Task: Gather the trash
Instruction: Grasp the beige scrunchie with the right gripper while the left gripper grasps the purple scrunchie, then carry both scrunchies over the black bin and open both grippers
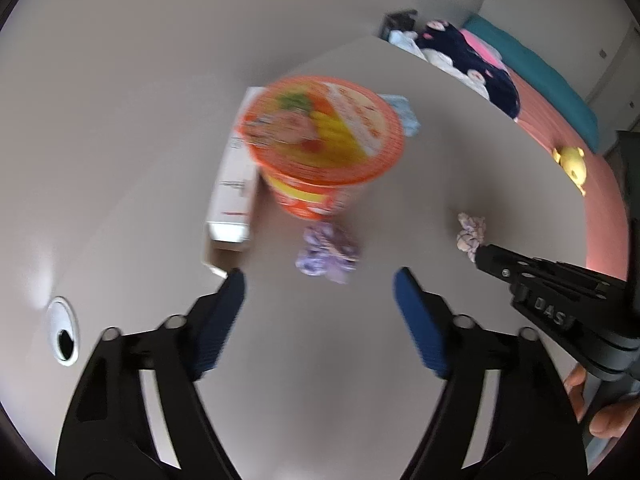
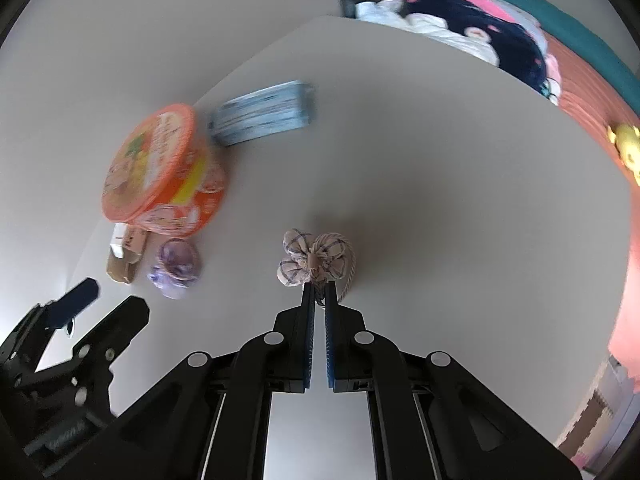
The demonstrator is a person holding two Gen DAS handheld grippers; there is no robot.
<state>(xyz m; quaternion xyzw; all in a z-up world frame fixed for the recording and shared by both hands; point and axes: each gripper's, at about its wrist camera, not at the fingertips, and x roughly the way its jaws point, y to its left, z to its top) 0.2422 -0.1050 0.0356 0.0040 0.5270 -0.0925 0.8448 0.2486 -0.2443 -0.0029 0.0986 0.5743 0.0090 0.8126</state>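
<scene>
An orange instant-noodle cup (image 1: 324, 136) stands on the white table (image 1: 440, 152), also in the right wrist view (image 2: 160, 172). A purple crumpled scrunchie (image 1: 326, 254) lies just in front of it (image 2: 176, 262). My left gripper (image 1: 320, 280) is open, its blue pads either side of and just short of the purple scrunchie. My right gripper (image 2: 319, 292) is shut on a checked cloth scrunchie (image 2: 316, 258), pinching its near edge; it also shows in the left wrist view (image 1: 470, 232).
A white carton (image 1: 234, 184) lies left of the cup. A blue face mask (image 2: 264, 112) lies behind it. A bed with clothes (image 2: 480, 28) and a yellow plush toy (image 1: 572, 162) lie beyond the table's far edge. A cable hole (image 1: 63, 336) sits at left.
</scene>
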